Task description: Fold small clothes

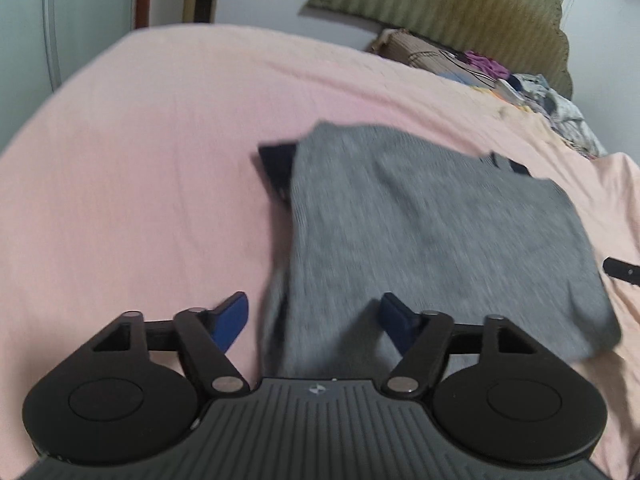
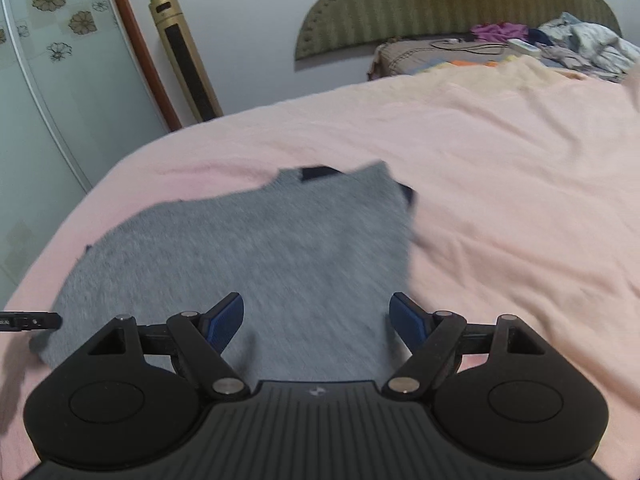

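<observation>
A grey garment (image 1: 420,232) is spread on the pink bedsheet (image 1: 140,160) just ahead of both grippers; the left gripper (image 1: 312,316) and right gripper (image 2: 318,314) are held apart, nothing clamped

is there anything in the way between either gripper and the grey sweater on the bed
Nothing visible. The grey sweater lies flat on the pink bedspread, directly ahead of the open left gripper and the open right gripper. The clothes pile sits far off by the headboard.
</observation>
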`<state>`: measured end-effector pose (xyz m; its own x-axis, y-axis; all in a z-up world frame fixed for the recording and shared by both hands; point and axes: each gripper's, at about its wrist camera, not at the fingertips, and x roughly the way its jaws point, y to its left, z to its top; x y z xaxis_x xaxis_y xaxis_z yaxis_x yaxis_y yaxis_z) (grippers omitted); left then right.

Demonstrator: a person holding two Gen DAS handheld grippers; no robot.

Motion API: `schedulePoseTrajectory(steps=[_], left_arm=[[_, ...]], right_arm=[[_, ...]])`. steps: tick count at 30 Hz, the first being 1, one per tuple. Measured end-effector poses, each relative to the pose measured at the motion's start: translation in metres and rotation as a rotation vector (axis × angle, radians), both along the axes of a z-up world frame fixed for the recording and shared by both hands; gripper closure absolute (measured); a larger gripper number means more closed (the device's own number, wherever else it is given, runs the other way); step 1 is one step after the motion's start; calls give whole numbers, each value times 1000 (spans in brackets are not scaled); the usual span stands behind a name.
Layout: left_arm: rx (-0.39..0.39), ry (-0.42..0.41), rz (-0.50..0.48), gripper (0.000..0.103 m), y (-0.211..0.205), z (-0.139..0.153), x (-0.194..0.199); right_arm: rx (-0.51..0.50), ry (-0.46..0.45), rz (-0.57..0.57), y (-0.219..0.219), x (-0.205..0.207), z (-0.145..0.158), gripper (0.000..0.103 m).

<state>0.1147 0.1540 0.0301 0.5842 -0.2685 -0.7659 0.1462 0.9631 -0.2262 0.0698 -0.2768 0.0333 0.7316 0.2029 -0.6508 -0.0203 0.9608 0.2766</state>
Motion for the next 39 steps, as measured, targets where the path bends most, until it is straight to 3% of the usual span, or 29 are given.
schedulePoseTrajectory(steps=[6,7,8,10,12,15,16,19,20,23,28,32,39], left_arm=[[19,1,-19,65,-6,-8,-7],[26,3,-14,72,-6,-5,-8],[37,6,-9,76,-5,-4,-8],[70,5,-6,77,-5,-4,-9],[108,-9,-19,77,-8,-5,-14],[141,-37,-4,71,-8,7,-19],[151,-60,7,64,-9,14,-19],[186,-172,4,24,-24,38,-19],[185,-204,-4,17,-33,43,-19],[215,-239,-42,16,-62,43,-18],[270,-209,-2,16,-86,13,-20],[299,-191,0,13,-97,-11,-26],[292,-208,32,2,-98,-19,-33]], right_arm=[[5,105,19,-9,-27,-18,23],[-6,114,30,-5,-29,-20,30],[-31,123,34,-1,-31,-23,44],[-85,135,18,2,-34,-30,51],[-123,122,9,2,-36,-35,52],[-161,100,-21,6,-38,-26,50],[-178,67,-12,13,-39,-19,50],[-204,-32,68,42,-36,1,49],[-204,-48,97,53,-34,3,47],[-247,-40,142,82,-23,-7,46],[-306,-2,101,92,-24,-35,45],[-282,-20,58,80,-32,-43,27],[-311,-64,27,80,-37,-51,13]])
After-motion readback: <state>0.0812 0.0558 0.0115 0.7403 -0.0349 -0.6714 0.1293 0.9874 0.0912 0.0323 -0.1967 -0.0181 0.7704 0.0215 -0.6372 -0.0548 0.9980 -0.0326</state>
